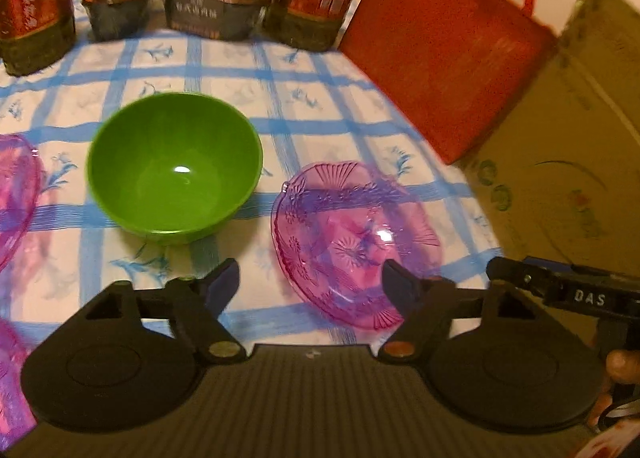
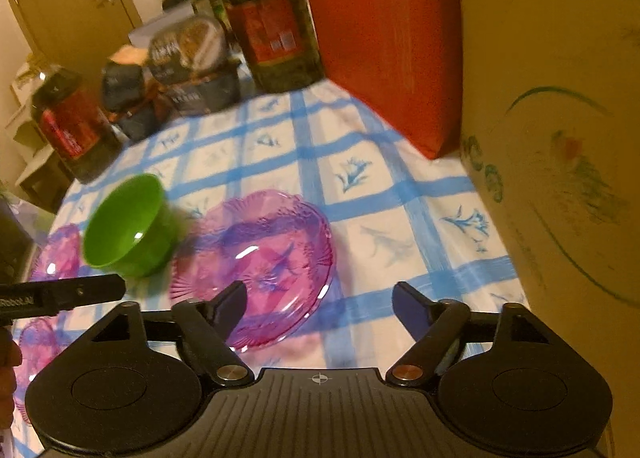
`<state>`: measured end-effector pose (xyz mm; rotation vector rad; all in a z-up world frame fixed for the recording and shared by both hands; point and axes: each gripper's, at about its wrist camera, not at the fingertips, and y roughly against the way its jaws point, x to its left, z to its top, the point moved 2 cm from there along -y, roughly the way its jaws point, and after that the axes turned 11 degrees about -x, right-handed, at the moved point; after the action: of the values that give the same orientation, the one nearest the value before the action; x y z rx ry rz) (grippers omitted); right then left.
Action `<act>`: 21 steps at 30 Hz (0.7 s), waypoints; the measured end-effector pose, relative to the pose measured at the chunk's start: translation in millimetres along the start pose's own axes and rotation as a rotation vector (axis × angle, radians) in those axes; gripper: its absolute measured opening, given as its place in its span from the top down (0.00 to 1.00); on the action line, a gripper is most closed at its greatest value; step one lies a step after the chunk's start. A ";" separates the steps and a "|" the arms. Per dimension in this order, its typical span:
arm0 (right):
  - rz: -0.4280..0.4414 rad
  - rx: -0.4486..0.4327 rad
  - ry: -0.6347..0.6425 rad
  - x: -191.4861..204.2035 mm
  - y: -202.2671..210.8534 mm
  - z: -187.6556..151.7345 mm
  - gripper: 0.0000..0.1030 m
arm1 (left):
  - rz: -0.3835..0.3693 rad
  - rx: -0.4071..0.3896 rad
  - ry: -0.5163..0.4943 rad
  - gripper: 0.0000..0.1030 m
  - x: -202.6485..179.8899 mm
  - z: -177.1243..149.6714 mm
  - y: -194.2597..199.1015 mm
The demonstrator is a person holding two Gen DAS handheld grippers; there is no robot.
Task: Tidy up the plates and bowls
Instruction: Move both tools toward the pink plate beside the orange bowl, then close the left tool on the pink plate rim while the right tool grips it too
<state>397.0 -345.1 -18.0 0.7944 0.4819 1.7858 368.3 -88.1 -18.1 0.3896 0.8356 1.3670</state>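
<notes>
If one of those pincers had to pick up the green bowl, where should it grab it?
Probably by the rim. The green bowl stands upright and empty on the checked cloth, too wide to span, so one finger inside, one outside its thin wall, coming from above on the near side, away from the pink glass dish.

Pink dishes (image 1: 14,201) cut off at left edge. Jar (image 1: 34,1) tops cropped. Box (image 2: 560,137) print blurred, unreadable.

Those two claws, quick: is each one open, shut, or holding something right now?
Left claw: open, holding nothing.
Right claw: open, holding nothing.
</notes>
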 end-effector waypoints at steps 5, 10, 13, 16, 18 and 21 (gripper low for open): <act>0.021 0.090 -0.020 -10.9 -43.6 6.5 0.38 | 0.028 0.054 -0.027 0.40 -4.4 2.7 -35.2; 0.033 0.145 -0.013 -13.1 -69.0 8.3 0.45 | 0.053 0.100 -0.067 0.49 -8.9 0.0 -59.7; 0.040 0.175 -0.020 -14.1 -80.0 7.4 0.49 | 0.069 0.118 -0.078 0.53 -8.7 -2.0 -70.3; 0.044 0.196 -0.028 -15.8 -88.4 6.2 0.52 | 0.084 0.131 -0.085 0.61 -7.6 -4.0 -76.9; 0.039 0.210 -0.029 -16.2 -92.9 4.8 0.53 | 0.087 0.133 -0.094 0.66 -7.7 -4.2 -80.0; 0.041 0.229 -0.031 -17.4 -98.8 3.3 0.57 | 0.100 0.135 -0.101 0.69 -6.8 -4.5 -84.1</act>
<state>468.8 -327.4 -85.8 0.9951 0.6619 1.7730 423.8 -112.4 -77.0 0.6071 0.8364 1.3750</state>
